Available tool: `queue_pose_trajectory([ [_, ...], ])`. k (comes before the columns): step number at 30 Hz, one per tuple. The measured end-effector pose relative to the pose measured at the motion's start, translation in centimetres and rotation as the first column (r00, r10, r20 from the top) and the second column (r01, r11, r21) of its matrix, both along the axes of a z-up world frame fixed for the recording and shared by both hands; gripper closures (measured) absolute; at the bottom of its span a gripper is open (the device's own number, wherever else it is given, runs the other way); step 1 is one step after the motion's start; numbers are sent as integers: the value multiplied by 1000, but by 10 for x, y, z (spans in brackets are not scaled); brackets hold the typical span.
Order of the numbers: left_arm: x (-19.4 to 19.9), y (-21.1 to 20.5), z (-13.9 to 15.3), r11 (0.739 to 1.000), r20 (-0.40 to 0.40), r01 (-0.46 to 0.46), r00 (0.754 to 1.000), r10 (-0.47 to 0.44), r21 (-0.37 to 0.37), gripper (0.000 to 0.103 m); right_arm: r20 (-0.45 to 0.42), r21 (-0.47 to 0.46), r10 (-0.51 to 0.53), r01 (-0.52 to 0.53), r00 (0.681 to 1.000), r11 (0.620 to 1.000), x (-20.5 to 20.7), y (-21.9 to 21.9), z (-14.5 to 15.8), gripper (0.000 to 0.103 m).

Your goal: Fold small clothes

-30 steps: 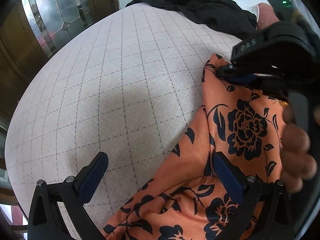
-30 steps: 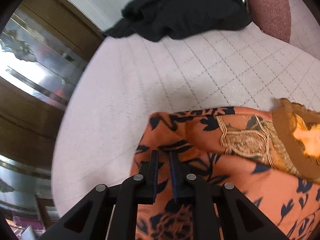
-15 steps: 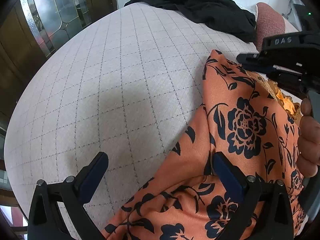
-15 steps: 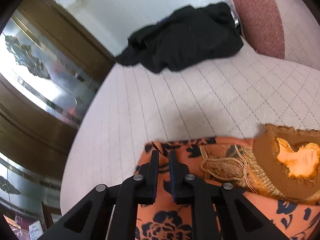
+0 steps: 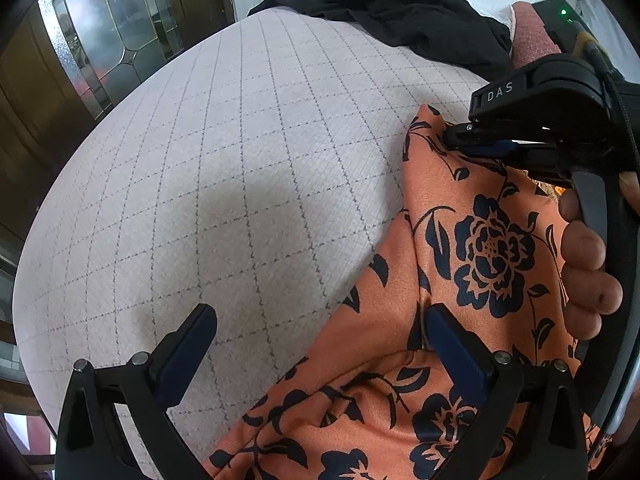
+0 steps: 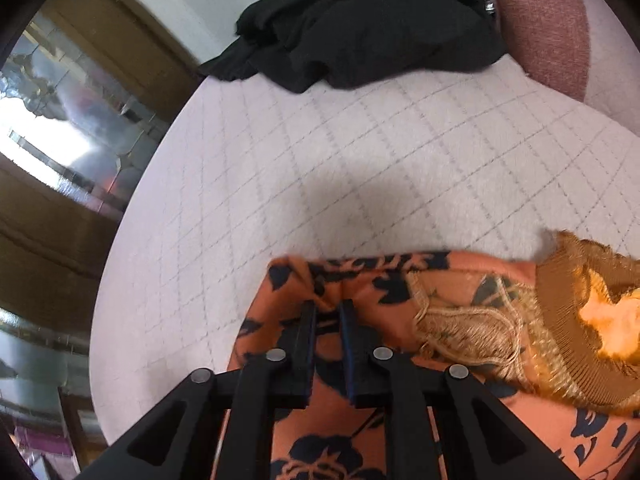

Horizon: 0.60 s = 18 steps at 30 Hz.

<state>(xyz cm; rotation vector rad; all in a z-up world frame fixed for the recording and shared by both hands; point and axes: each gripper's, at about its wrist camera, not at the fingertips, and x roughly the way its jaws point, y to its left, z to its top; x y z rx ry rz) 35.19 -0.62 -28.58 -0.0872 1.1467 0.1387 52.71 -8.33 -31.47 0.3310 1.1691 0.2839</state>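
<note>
An orange garment with dark blue flowers (image 5: 472, 248) lies on the white quilted bed (image 5: 240, 160). My left gripper (image 5: 320, 340) is open low over the garment's left edge, one finger (image 5: 456, 344) on the cloth, the other (image 5: 184, 352) over bare quilt. My right gripper (image 6: 328, 320) is shut on the garment's upper corner (image 6: 296, 280), beside its gold-trimmed neckline (image 6: 568, 320). In the left wrist view the right gripper (image 5: 472, 140) pinches that corner at the right.
A black garment (image 6: 360, 24) is heaped at the far end of the bed, next to a dark pink pillow (image 6: 544, 20). Wooden doors with leaded glass (image 5: 100, 40) stand left of the bed. Bare quilt lies between the two garments.
My right gripper, still shut on the corner, lifted it up and back, then brought it down and forward again. The left gripper has not moved.
</note>
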Motion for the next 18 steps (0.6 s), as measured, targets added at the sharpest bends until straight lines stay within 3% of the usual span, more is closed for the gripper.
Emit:
queue_pose_trajectory([
  [4,0,-1,0,1000,2,6,1000,-6,9,0,-2,29,-32,32,999,999,0,-12,2,87],
  [10,-1,2,0,1000,1,7,1000,-7,4,0,71,63,-55,51,996,997,-26,-39,29,87],
  [14,-1,1,1,1000,3,4,1000,-4,11,0,55,61,2,-5,998,998,-46,-43,37,87],
  [18,-2,-2,0,1000,6,3,1000,-3,23,0,-5,15,39,-39,999,999,-48,-31,22,87],
])
